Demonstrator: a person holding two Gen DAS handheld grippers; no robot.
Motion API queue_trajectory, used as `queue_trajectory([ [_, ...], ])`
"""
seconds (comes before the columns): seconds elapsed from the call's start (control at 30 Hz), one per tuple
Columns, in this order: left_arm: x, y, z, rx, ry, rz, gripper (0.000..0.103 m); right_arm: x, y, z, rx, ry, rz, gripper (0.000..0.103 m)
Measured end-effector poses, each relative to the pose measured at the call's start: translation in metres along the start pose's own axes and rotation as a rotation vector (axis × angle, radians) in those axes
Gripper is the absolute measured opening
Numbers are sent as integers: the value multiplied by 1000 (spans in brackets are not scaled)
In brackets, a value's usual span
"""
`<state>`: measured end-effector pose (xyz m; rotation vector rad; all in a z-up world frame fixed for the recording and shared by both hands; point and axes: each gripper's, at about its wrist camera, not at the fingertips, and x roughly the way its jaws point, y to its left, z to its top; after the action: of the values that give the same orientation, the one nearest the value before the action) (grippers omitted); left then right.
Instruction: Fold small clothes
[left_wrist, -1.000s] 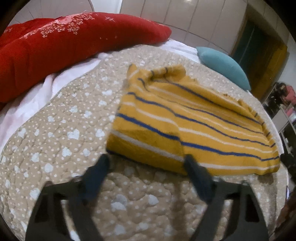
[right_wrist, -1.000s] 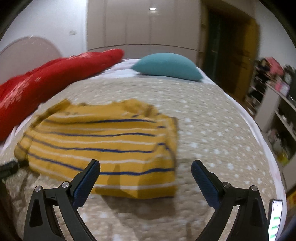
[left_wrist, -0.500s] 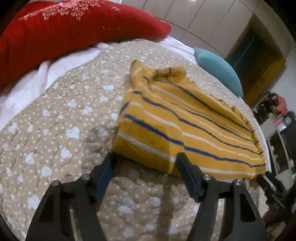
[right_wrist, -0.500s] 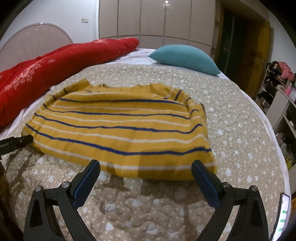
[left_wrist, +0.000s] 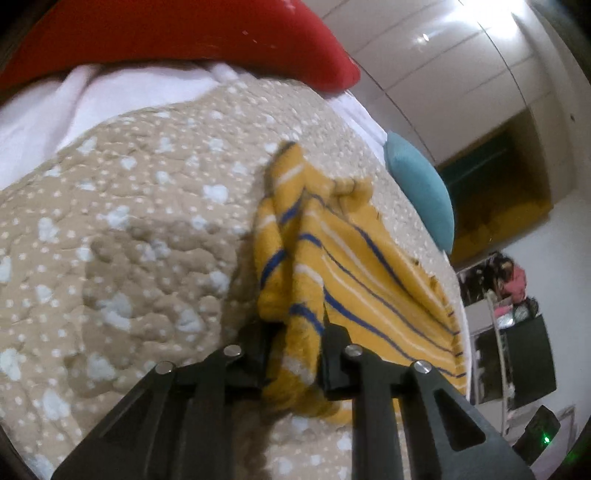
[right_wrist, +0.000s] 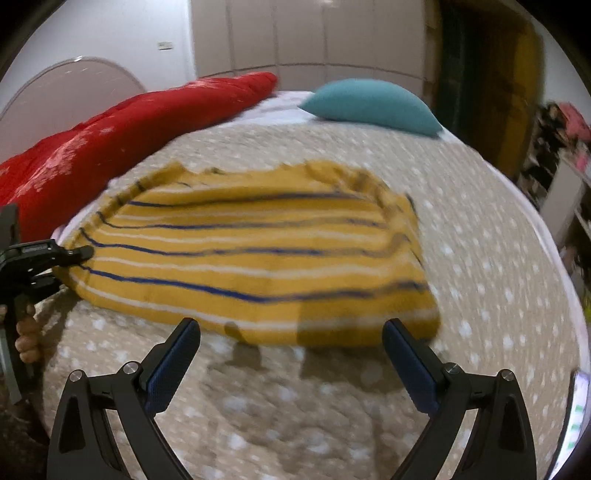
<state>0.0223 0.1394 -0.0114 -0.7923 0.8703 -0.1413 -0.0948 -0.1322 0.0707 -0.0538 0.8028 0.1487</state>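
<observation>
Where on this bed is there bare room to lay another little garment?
Bare quilt lies right of the yellow striped top, up to the teal pillow. Another bare strip runs between the top and the right tongs. The left side is crowded: the left tongs are closing on the top's corner, with the red duvet close by.

Dim warm indoor light from ceiling spots (left_wrist: 425, 37); both views motion-blurred and bent at the fisheye edges, with soft shadows on the near bed (right_wrist: 280, 373).

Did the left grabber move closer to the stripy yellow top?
Yes. The left gripper slid forward over the dotted quilt onto the yellow striped top; its jaws are closing with the bunched corner between them.
</observation>
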Motion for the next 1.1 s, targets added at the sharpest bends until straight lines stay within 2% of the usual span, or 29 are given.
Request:
queue_trajectory([
  [0.1, -13, 8, 2, -24, -13, 0, 21, 8, 41, 16, -91, 6, 66, 100],
  [0.23, -52, 16, 8, 23, -135, 83, 22, 32, 117, 29, -253, 41, 168, 100],
  [0.37, -85, 27, 10, 39, -249, 163, 31, 66, 189, 29, -410, 80, 233, 100],
  [0.47, -92, 46, 18, 13, -256, 180, 31, 86, 228, 25, -502, 90, 214, 99],
  [0.53, -93, 53, 19, 1, -250, 193, 31, 99, 251, 23, -575, 66, 156, 96],
  [0.6, -97, 58, 20, -2, -250, 205, 31, 108, 265, 26, -606, 37, 108, 89],
  [0.63, -98, 58, 19, -1, -254, 213, 31, 111, 270, 30, -599, 25, 101, 79],
  [0.67, -101, 58, 17, 1, -257, 216, 31, 113, 272, 34, -580, 25, 98, 61],
  [0.7, -98, 57, 17, 3, -259, 218, 33, 115, 272, 38, -562, 32, 91, 51],
  [0.77, -95, 51, 14, 17, -258, 222, 37, 113, 260, 52, -478, 51, 141, 28],
  [0.83, -92, 44, 12, 37, -257, 226, 39, 102, 234, 72, -362, 47, 206, 19],
  [0.9, -86, 33, 6, 71, -254, 229, 42, 85, 197, 89, -243, 9, 224, 17],
  [0.97, -79, 19, -2, 118, -242, 222, 44, 65, 141, 104, -87, -38, 232, 15],
  [1.03, -73, 5, -11, 167, -229, 218, 45, 44, 68, 110, 91, -84, 223, 15],
  [1.1, -64, -14, -24, 238, -206, 213, 47, 27, -7, 97, 240, -118, 178, 14],
])
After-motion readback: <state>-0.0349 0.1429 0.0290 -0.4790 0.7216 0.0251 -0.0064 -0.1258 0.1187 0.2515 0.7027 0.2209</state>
